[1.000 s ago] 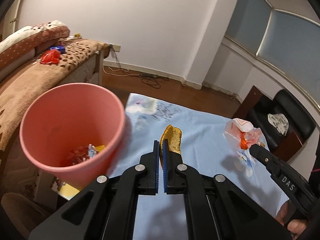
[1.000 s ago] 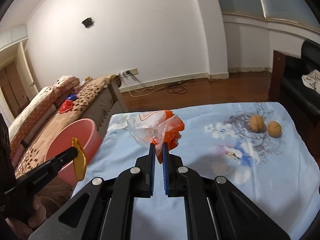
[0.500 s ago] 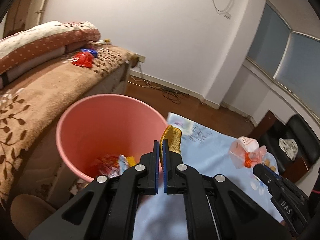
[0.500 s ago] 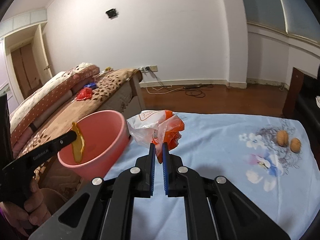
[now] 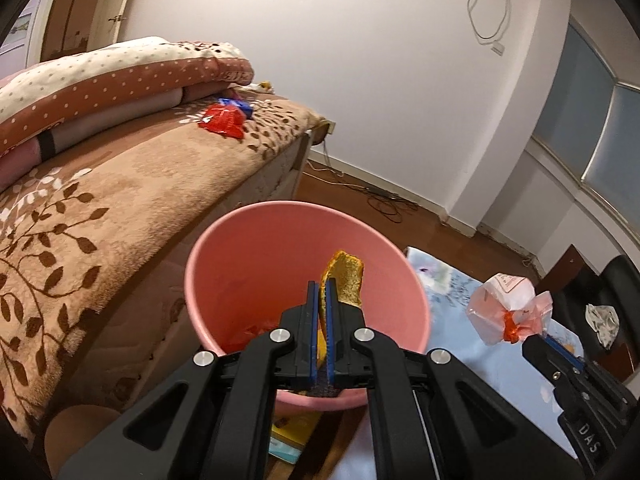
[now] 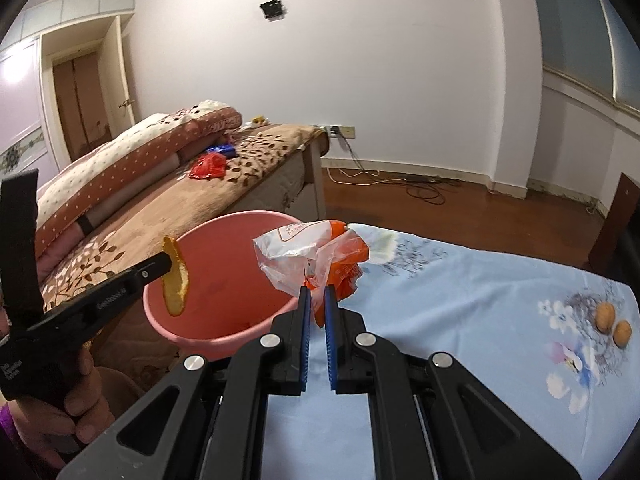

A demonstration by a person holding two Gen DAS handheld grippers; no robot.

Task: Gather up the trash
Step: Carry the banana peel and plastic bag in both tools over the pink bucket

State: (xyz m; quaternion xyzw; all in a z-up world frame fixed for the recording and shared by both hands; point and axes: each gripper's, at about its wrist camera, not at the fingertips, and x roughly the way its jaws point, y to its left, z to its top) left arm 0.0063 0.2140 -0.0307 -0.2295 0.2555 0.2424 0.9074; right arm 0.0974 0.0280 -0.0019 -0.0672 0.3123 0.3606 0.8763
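Note:
My left gripper (image 5: 321,294) is shut on an orange peel (image 5: 345,282) and holds it over the mouth of the pink bin (image 5: 248,264). The peel (image 6: 175,282) and the left gripper (image 6: 170,266) also show in the right wrist view, above the bin's (image 6: 208,320) left rim. My right gripper (image 6: 315,300) is shut on a clear and orange plastic bag (image 6: 312,258), held in the air above the bin's right edge and the table's left end. The bag (image 5: 506,306) and right gripper (image 5: 540,340) show at the right of the left wrist view. Red wrappers (image 5: 250,330) lie inside the bin.
A table with a light blue flowered cloth (image 6: 480,312) carries two walnuts (image 6: 612,322) at the right. A bed with a brown blanket (image 5: 120,200) stands left of the bin, with a red wrapper (image 5: 222,120) on it. A black chair (image 5: 616,292) is at far right.
Both grippers have moved left toward the bin with their loads. The peel went from above the table to over the bin's mouth. The bag went from mid-table to the bin's edge.

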